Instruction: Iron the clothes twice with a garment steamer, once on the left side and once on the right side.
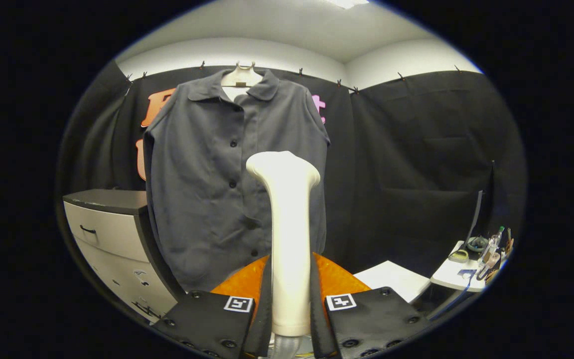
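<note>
The gripper point(290, 299) is pinching the white steamer point(287, 234) between its fingers point(266, 304), holding it upright at the bottom center. The gray shirt point(217, 189) is hanging on a hanger point(240, 77) beyond it, left of center, beside a drawer cabinet point(112, 234).

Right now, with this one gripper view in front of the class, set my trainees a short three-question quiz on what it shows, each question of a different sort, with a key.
1. True or false: the gripper is shut on the white garment steamer, which stands upright between its fingers.
2. Multiple choice: the grey shirt is
A. folded on the drawer cabinet
B. hanging on a hanger against the black cloth wall
C. lying on the small white table
3. Fill in: the drawer cabinet stands beside the shirt's lower ____ edge, as the camera sees it.

Key
1. True: both fingers press on its handle.
2. B
3. left
</note>
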`<state>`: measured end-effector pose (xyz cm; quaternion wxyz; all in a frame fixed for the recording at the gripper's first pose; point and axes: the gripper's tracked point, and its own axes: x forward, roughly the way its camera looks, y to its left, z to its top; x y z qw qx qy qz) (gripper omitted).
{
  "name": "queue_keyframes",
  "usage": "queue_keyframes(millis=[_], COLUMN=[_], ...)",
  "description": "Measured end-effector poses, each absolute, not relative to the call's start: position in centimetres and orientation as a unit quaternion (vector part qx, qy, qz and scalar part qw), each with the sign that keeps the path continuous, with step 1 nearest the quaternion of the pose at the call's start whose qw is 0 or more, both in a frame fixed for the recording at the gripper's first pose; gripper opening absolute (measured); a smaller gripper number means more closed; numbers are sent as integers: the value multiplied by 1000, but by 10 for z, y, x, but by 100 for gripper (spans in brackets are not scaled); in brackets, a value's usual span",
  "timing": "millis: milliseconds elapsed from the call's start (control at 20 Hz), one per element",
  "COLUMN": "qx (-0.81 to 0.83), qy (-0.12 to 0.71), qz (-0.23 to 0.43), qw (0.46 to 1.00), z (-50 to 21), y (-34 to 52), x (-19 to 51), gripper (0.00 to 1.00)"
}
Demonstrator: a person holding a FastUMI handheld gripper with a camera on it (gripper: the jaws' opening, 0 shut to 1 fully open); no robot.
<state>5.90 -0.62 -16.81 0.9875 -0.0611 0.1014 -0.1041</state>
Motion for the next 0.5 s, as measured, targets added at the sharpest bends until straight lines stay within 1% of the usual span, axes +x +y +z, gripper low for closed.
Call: queue_keyframes(millis=[250,500], qx=[-59,-46], qy=[73,78], qz=[-83,-89], qw=[992,992], z=[-136,-149], y=[12,10], x=[56,54], gripper=[39,39])
